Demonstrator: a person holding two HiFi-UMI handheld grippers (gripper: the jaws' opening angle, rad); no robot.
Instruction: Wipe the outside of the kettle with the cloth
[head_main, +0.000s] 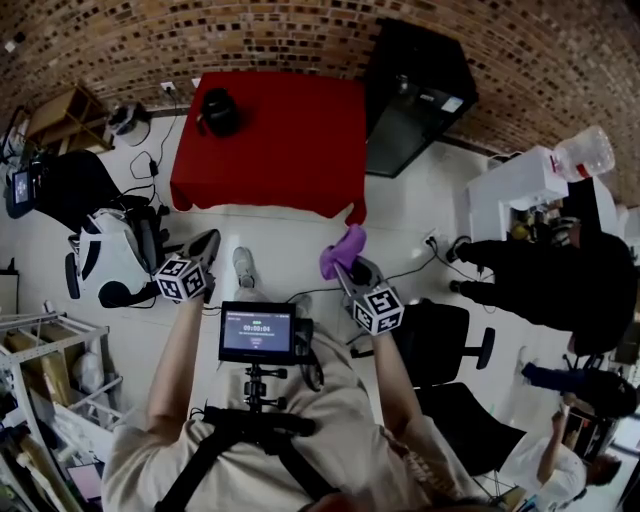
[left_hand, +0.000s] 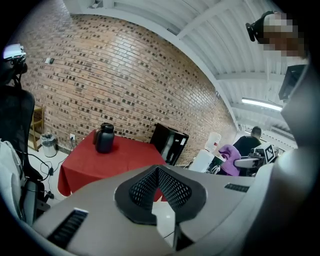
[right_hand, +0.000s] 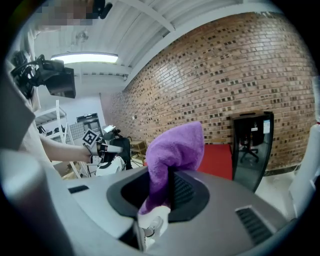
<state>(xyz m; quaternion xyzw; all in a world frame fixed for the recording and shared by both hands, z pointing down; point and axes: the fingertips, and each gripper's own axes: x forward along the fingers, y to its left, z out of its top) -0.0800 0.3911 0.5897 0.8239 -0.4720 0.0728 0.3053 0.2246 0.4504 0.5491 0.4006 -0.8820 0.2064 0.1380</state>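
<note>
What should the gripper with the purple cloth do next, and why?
Probably step closer and carry the right gripper toward the kettle. The purple cloth is pinched between its jaws, ready to wipe, but the kettle sits far off on the red table, untouched.

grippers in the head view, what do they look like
The left gripper and right gripper have smooth grey moulded bodies, each with a white cube bearing black square markers. Their fingers are black, mesh-textured. The person wears a beige short-sleeved shirt under black harness straps.
</note>
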